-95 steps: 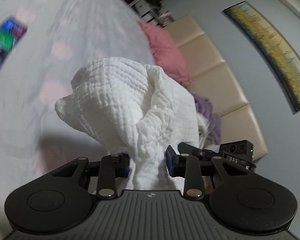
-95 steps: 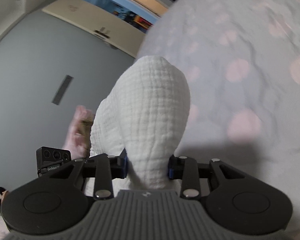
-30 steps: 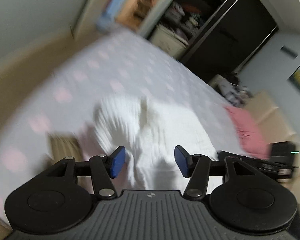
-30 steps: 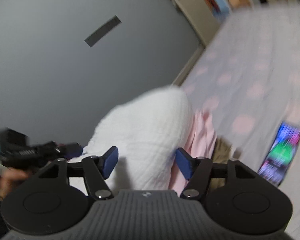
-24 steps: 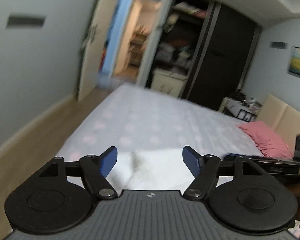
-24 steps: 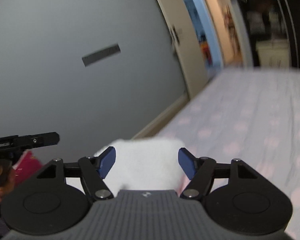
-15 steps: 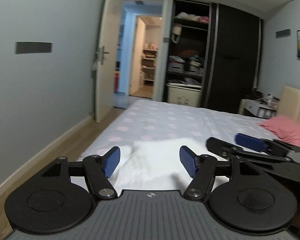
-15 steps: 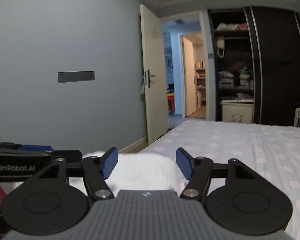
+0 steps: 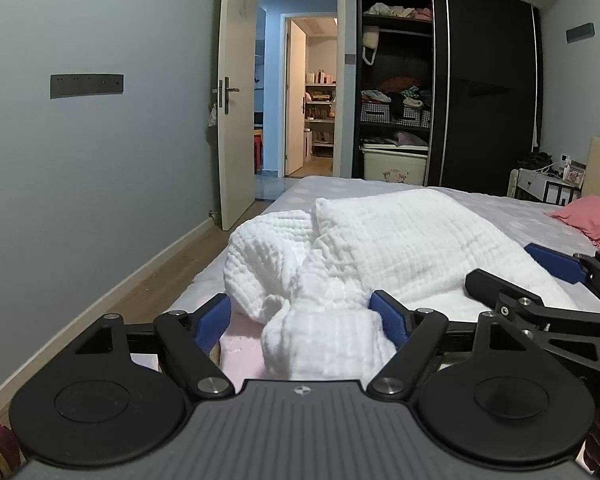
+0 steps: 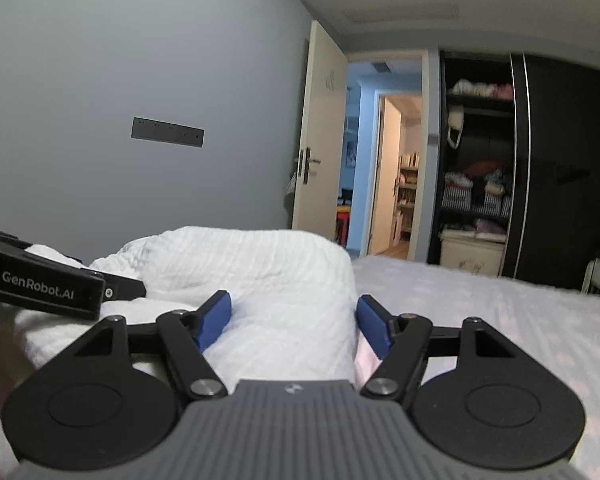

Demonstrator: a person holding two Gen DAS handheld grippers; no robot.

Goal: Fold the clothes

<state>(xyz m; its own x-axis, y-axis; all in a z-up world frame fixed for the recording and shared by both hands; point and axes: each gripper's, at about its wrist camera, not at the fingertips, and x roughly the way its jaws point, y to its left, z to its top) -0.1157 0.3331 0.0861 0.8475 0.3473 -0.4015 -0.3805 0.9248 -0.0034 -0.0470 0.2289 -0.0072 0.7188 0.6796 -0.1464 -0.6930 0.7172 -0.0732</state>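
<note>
Two grippers sit low at the near edge of my bed (image 9: 500,208), and the white garment (image 9: 400,240) lies heaped straight ahead of both, spreading away across the spotted sheet toward the wardrobe (image 9: 488,88). Its long run goes from the bunched, knotted end on the left to a smoother, flatter slab on the right, so it lies crosswise to the way I am pointing.

My left gripper (image 9: 305,316) has that bunched end right between its blue pads; the jaws have just been opening and now stand wide, with cloth resting in the gap but a clear space on the left pad's side, so I read it as let go, not gripped. My right gripper (image 10: 294,319) faces the smooth fold of the same garment (image 10: 260,280). Its jaws have also been opening a little; the cloth fills the gap and brushes the pads, yet I see no pinch or pucker, so I judge it released too.

From the left camera the right gripper (image 9: 540,280) shows beside me at the garment's right side, its fingers laid against the cloth. From the right camera the left gripper (image 10: 60,284) sits at the far left, on the crumpled end.

I judge each hand nearest its own end, so the next fold would want fresh holds there. A pink pillow (image 9: 588,220) lies well off to the right.
</note>
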